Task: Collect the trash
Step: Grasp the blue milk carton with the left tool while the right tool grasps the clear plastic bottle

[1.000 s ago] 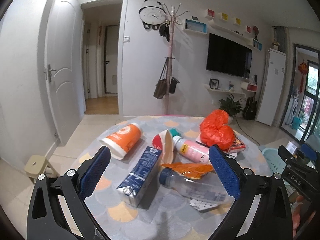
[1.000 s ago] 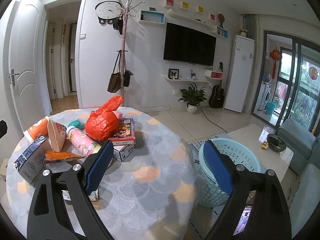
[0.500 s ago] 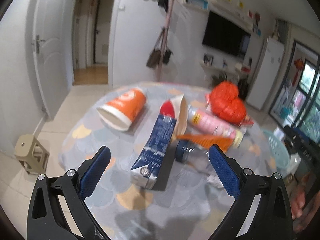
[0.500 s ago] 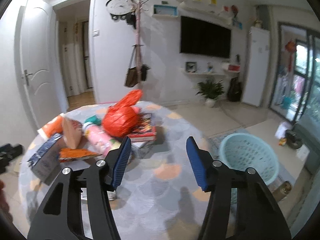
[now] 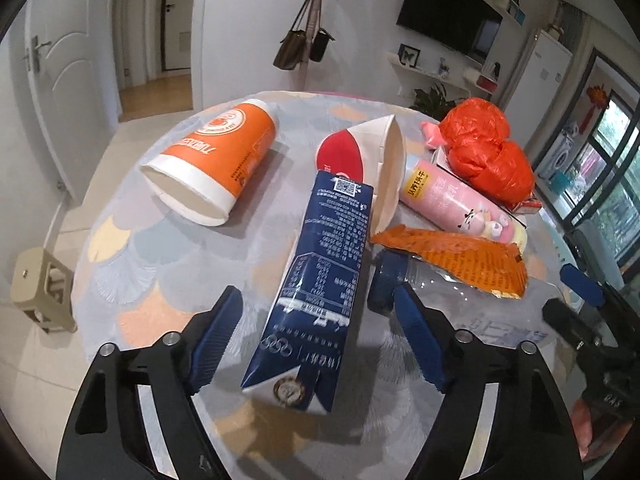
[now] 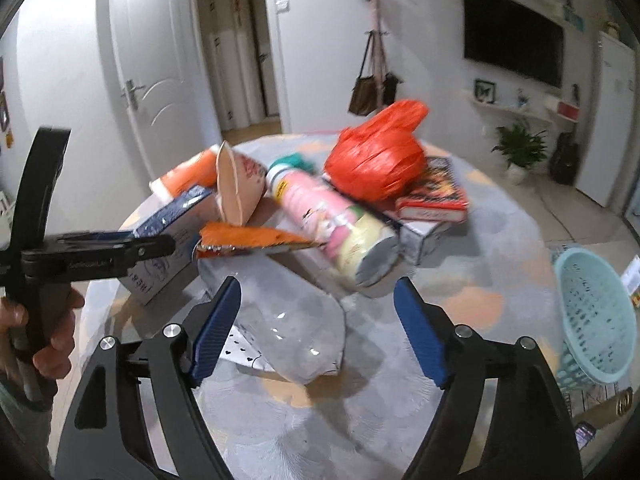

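Trash lies on a round table (image 5: 168,276). My left gripper (image 5: 318,338) is open, its fingers on either side of a dark blue milk carton (image 5: 320,268). An orange paper cup (image 5: 214,160), a red-and-white cup (image 5: 372,160), a pink bottle (image 5: 452,196), an orange wrapper (image 5: 456,256) and a red plastic bag (image 5: 484,148) lie beyond. My right gripper (image 6: 318,320) is open, just above a clear plastic bottle (image 6: 288,320). The pink bottle (image 6: 332,220), the red bag (image 6: 376,160) and the left gripper (image 6: 100,256) also show in the right wrist view.
A light blue basket (image 6: 596,312) stands on the floor right of the table. A red book on a box (image 6: 436,200) lies under the red bag. A small stool (image 5: 40,288) stands left of the table. A door and a coat rack with bags are behind.
Both grippers have moved forward and down to the table. The left now straddles the milk carton; the right swung left over the clear bottle and reopened wide after narrowing.
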{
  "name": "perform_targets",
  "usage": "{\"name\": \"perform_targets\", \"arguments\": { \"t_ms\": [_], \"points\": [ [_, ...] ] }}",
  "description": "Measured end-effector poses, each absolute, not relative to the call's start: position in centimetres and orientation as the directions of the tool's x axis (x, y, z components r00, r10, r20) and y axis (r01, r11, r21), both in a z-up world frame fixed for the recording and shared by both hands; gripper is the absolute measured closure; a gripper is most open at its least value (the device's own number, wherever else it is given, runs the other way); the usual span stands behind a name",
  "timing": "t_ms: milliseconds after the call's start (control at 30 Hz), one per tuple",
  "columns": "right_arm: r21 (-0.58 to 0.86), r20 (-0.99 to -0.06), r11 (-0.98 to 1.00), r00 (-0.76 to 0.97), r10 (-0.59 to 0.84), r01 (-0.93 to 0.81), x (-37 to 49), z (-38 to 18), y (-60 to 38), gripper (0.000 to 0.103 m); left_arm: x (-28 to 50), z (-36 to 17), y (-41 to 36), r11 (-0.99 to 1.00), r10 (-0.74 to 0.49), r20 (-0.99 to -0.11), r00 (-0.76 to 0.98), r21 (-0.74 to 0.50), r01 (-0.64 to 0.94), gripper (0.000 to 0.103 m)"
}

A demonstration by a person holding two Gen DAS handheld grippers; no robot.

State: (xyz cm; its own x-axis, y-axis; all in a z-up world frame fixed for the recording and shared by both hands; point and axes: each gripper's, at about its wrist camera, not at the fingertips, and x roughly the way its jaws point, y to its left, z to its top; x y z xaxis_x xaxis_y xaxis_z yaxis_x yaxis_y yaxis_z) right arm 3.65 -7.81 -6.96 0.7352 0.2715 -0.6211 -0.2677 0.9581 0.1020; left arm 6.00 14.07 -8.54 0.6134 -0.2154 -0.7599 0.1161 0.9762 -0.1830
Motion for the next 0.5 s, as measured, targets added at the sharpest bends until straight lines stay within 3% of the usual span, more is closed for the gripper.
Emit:
{"name": "perform_targets", "arguments": {
  "t_ms": [200, 267, 400, 500],
  "points": [
    [0.090, -0.653, 0.928, 0.682, 0.330, -0.363, 5.4, -7.7, -6.0, 0.025, 7.4, -9.5, 13.7, 0.976, -0.219, -0.787, 0.577, -0.185, 0.118, 0.047],
    [0.080, -0.662, 0.916, 0.667, 0.343, -0.392, 6.0, -7.8, -5.3, 0.025, 7.7, -9.7, 13.8, 0.975, -0.221, -0.792, 0.569, -0.190, 0.115, 0.059],
    [0.097, -0.691, 0.894, 0.617, 0.378, -0.438, 7.0, -8.4, -4.2, 0.026, 7.8, -9.7, 13.9, 0.973, -0.231, -0.790, 0.568, -0.203, 0.113, 0.066],
    [0.115, -0.704, 0.881, 0.588, 0.399, -0.459, 7.0, -8.8, -3.9, 0.038, 7.4, -9.3, 14.0, 0.970, -0.240, -0.774, 0.586, -0.217, 0.111, 0.070]
  ]
}}
